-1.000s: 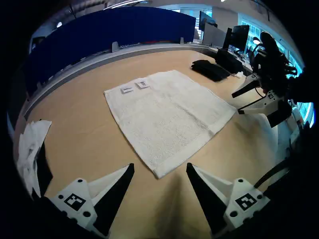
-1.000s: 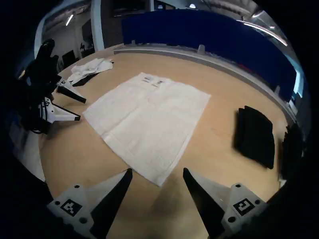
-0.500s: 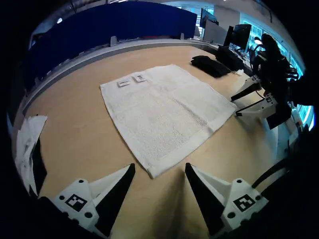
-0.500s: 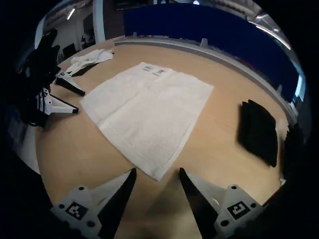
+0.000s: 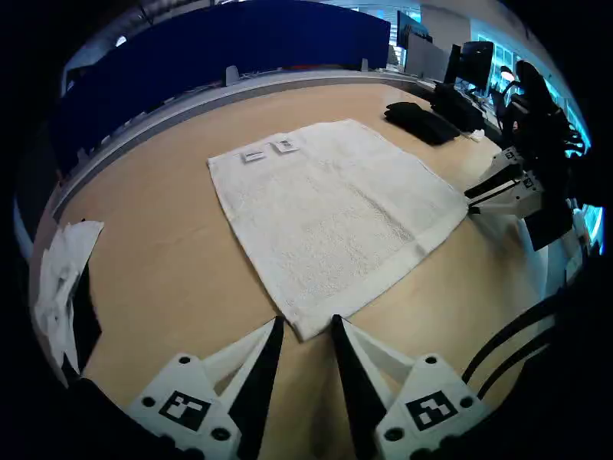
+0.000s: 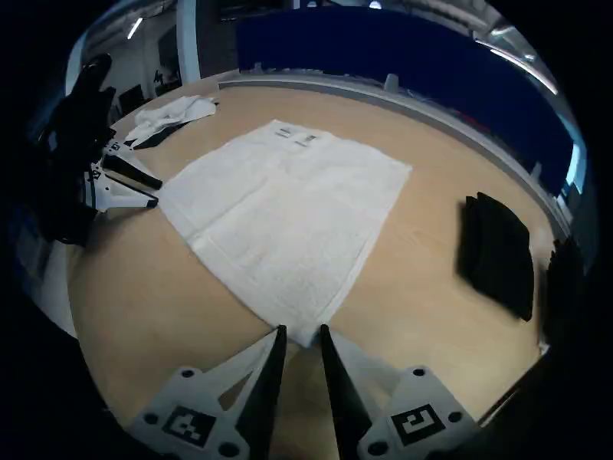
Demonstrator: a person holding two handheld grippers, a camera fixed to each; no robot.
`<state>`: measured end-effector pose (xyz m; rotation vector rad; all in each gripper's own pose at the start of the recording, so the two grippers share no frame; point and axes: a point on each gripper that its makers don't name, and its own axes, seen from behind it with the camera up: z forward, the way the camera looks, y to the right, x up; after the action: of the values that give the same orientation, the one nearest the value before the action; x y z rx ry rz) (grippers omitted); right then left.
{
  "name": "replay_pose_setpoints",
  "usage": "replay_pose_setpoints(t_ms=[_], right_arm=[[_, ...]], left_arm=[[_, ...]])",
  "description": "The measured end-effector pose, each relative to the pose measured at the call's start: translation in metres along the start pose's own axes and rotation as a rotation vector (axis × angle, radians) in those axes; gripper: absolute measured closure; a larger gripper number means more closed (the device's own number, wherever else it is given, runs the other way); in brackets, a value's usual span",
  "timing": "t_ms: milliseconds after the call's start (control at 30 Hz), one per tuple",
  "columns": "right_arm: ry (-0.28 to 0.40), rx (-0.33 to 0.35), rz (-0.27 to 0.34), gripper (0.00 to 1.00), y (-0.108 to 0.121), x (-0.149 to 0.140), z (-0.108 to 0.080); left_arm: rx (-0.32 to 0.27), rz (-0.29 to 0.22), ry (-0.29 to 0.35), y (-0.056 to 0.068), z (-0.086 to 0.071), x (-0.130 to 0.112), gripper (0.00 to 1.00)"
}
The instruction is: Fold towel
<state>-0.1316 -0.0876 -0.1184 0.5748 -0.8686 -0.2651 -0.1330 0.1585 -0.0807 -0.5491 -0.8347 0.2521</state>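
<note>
Straddling the towel's (image 5: 329,207) near-left corner, left gripper (image 5: 305,326) sits with fingers (image 5: 262,366) narrowly apart, not clamped. Towel lies flat on the table (image 5: 153,230), spreading ahead toward the far edge. Right gripper (image 6: 302,333) brackets the near-right corner likewise, slim gap showing. Judgement: pinch both, carry corners far.

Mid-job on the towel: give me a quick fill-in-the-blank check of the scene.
The towel lies ___ on the table. The left gripper and the right gripper each have a towel ___ between their fingers. Its two small tags sit at the edge ___ from both grippers. The folded cloth beside it is ___.
Missing: flat, corner, farthest, black.
</note>
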Motion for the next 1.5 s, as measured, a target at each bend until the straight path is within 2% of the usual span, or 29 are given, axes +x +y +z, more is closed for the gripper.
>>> replay_pose_setpoints(t_ms=[33, 167, 500, 667, 1067, 1267, 1500], right_arm=[[0.001, -0.001, 0.0, 0.72, -0.001, 0.0, 0.0], [0.001, -0.007, 0.006, 0.78, -0.002, 0.0, -0.001], [-0.006, -0.025, 0.072, 0.87, 0.001, -0.001, 0.0], [-0.007, -0.023, 0.095, 0.88, 0.004, 0.0, -0.002], [0.006, -0.024, 0.085, 0.89, 0.011, 0.012, -0.013], [0.019, -0.019, 0.087, 0.89, 0.01, 0.024, -0.025], [0.05, -0.014, 0.088, 0.89, 0.009, 0.042, -0.049]], left_arm=[[0.006, -0.001, -0.001, -0.001, 0.0, 0.0, 0.66], [0.015, 0.006, -0.004, -0.001, 0.0, 0.0, 0.76], [0.021, 0.009, -0.012, 0.001, 0.0, 0.0, 0.87], [0.011, 0.011, -0.014, 0.003, -0.001, -0.001, 0.88], [-0.001, -0.013, 0.003, 0.009, -0.012, 0.008, 0.89], [-0.001, -0.024, 0.005, 0.009, -0.025, 0.015, 0.89], [-0.005, -0.059, 0.021, 0.011, -0.048, 0.028, 0.89]])
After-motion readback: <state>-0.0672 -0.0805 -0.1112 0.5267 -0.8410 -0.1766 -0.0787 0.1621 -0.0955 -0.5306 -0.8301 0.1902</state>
